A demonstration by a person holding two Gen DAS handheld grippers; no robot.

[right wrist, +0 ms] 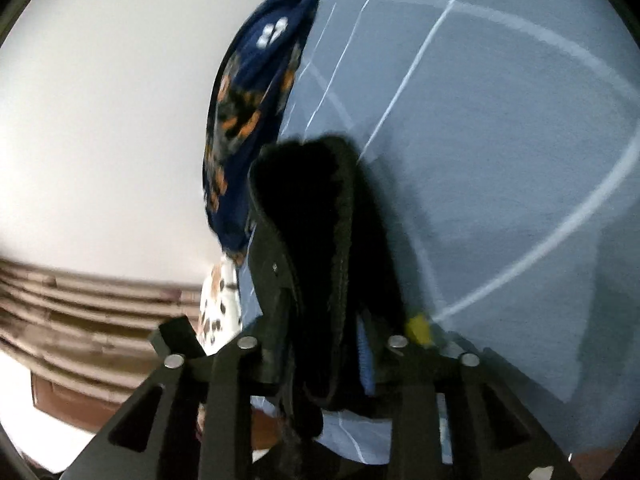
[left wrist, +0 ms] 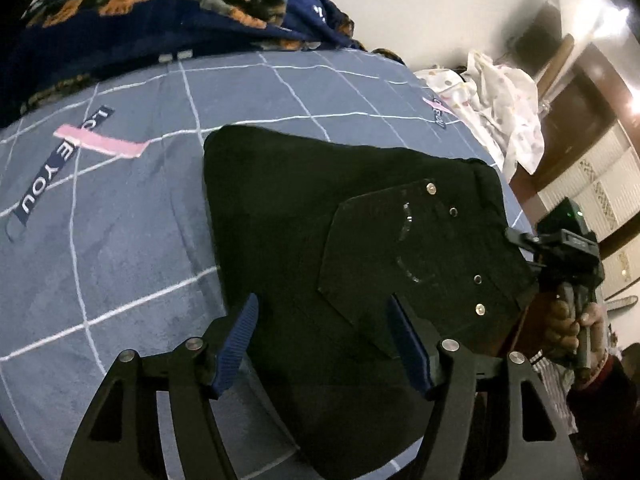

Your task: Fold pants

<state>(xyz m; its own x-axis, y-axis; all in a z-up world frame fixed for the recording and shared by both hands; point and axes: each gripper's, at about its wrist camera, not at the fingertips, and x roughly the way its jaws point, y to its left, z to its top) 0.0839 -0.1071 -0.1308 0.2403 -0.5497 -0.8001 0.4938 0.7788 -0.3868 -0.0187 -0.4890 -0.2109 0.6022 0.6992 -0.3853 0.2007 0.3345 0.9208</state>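
The bed (left wrist: 120, 208) filled the frame. The folded pants (left wrist: 312, 208) lay centre-right. Your left gripper (left wrist: 324, 344) hung released above them. Your right gripper (right wrist: 320, 344) pinched their edge; you needed to release cleanly.

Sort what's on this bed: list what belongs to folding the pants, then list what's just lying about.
Belongs to the job:
- black pants, folded on the bedsheet
- left claw, open over the pants
- right claw, with black pants fabric between its fingers

Just lying about:
- dark blue patterned blanket
- white spotted cloth off the bed's far edge
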